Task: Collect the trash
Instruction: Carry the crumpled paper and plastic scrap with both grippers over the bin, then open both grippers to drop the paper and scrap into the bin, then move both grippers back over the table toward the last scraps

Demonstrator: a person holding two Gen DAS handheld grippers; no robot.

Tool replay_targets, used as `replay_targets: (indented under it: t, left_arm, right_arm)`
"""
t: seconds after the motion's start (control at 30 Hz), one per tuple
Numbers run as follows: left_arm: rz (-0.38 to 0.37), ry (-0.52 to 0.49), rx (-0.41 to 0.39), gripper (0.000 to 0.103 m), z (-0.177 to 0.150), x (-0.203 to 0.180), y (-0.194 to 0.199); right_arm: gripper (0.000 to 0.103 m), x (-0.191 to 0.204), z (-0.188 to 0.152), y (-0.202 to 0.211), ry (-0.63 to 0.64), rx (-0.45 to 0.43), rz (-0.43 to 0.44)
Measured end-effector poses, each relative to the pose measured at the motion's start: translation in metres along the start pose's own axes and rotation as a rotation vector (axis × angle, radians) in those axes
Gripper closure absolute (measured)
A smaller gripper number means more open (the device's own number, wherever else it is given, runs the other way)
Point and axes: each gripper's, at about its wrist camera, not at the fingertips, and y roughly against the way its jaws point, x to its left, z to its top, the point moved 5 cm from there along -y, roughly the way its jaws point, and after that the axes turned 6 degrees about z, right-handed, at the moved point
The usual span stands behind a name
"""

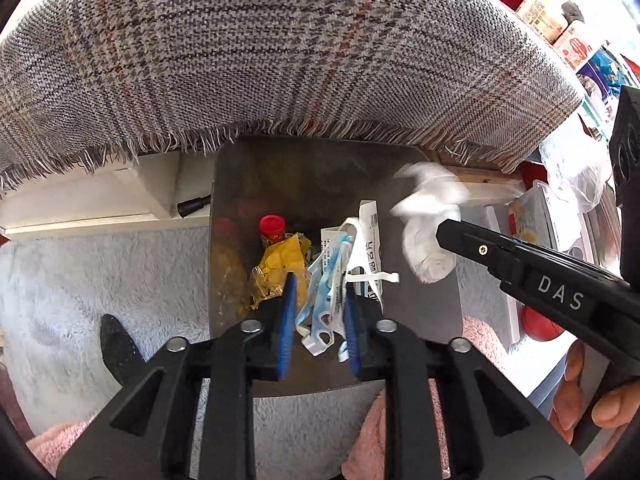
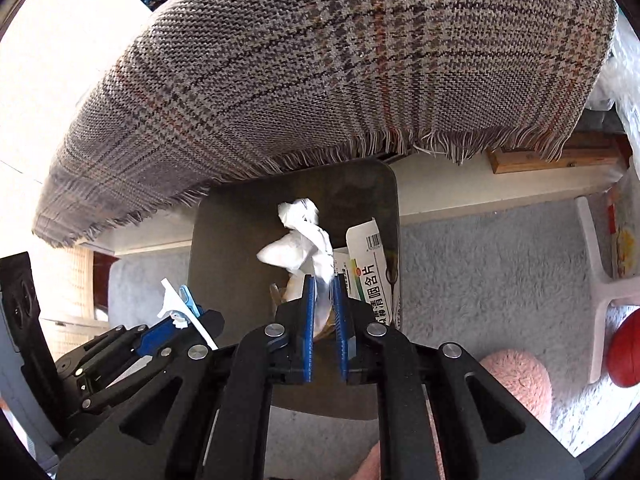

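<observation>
1. My left gripper (image 1: 320,312) hangs right over the dark trash bin (image 1: 240,184), and its two blue pads are squeezed on a blue and white face mask (image 1: 326,300).
2. The mask's white straps dangle down from the pads, above the open bin.
3. My right gripper (image 2: 323,308) is also over the bin (image 2: 224,240), with its blue pads pinched on a crumpled white tissue (image 2: 300,240).
4. From the left camera I see the same tissue (image 1: 428,232) held at the tip of my right gripper (image 1: 444,236), just to the right of the mask.
5. From the right camera I see my left gripper (image 2: 180,312) low on the left with the mask (image 2: 180,300) poking out of it.
6. Inside the bin lie a yellow wrapper (image 1: 280,268), a small bottle with a red cap (image 1: 272,228) and a white medicine box (image 1: 370,240) with a barcode.
7. The white box (image 2: 370,264) leans on the bin's right wall, just beside the tissue.
8. The bin stands on a fluffy grey rug (image 1: 100,272).
9. A checked cloth with a fringe (image 1: 280,52) hangs over the table edge above the bin.
10. A pink fuzzy slipper (image 2: 516,376) rests on the rug, right of the bin.
11. A red ball (image 2: 624,352) sits further right.
</observation>
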Motion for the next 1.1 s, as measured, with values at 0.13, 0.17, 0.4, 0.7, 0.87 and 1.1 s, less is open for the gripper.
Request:
replay_targets:
  t: [0.13, 0.17, 0.4, 0.7, 0.87, 1.1]
  left_arm:
    - [0.017, 0.002, -0.009, 0.068, 0.0, 0.005, 0.002]
    - [0.025, 0.001, -0.015, 0.061, 0.0, 0.008, 0.005]
    - [0.057, 0.01, -0.062, 0.018, 0.005, 0.014, 0.018]
    - [0.066, 0.014, -0.081, 0.008, 0.009, 0.019, 0.032]
    - [0.066, 0.007, -0.109, 0.008, 0.025, 0.011, 0.054]
    - [0.098, -0.003, -0.198, 0.008, 0.095, 0.017, 0.105]
  right_arm:
    - [0.053, 0.002, 0.003, 0.0, -0.01, -0.012, -0.005]
    - [0.046, 0.002, 0.007, 0.002, -0.015, -0.022, -0.001]
    - [0.024, -0.006, 0.013, 0.022, -0.029, -0.093, -0.037]
    - [0.017, -0.013, 0.02, 0.044, -0.055, -0.138, -0.033]
    - [0.017, -0.008, 0.031, 0.065, -0.034, -0.177, -0.036]
    - [0.013, 0.018, 0.095, 0.125, 0.042, -0.338, -0.038]
